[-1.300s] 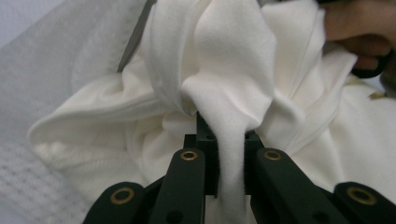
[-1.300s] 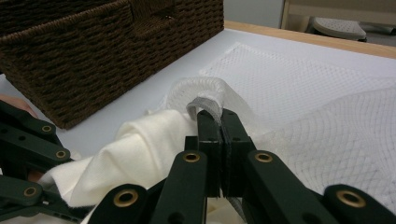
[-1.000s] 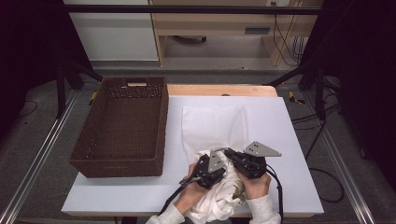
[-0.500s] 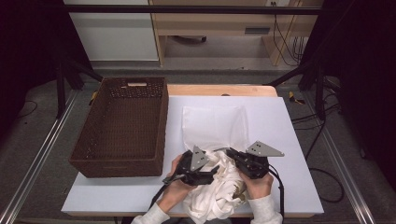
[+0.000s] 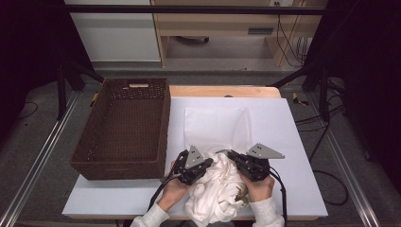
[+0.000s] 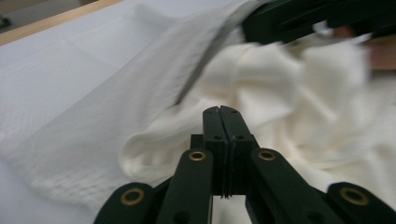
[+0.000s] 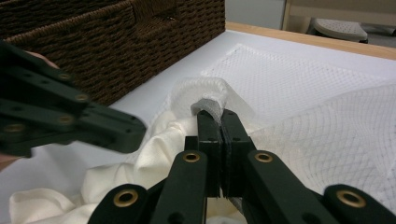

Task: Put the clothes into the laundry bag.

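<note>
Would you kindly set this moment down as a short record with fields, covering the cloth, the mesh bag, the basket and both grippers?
work: a white cloth goes into a mesh bag
right gripper: shut on the bag's edge
left gripper: just closed on a fold of the cloth
cloth: bunched at the table's near edge, partly at the bag's mouth
mesh bag: flat on the table, beyond the cloth
wicker basket: left of the bag

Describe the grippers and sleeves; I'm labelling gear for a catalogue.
Both the left gripper and right gripper are black linkage bodies with brass-coloured pivots, each topped by a grey three-cornered plate and trailing a black cable. The person wears white sleeves.
</note>
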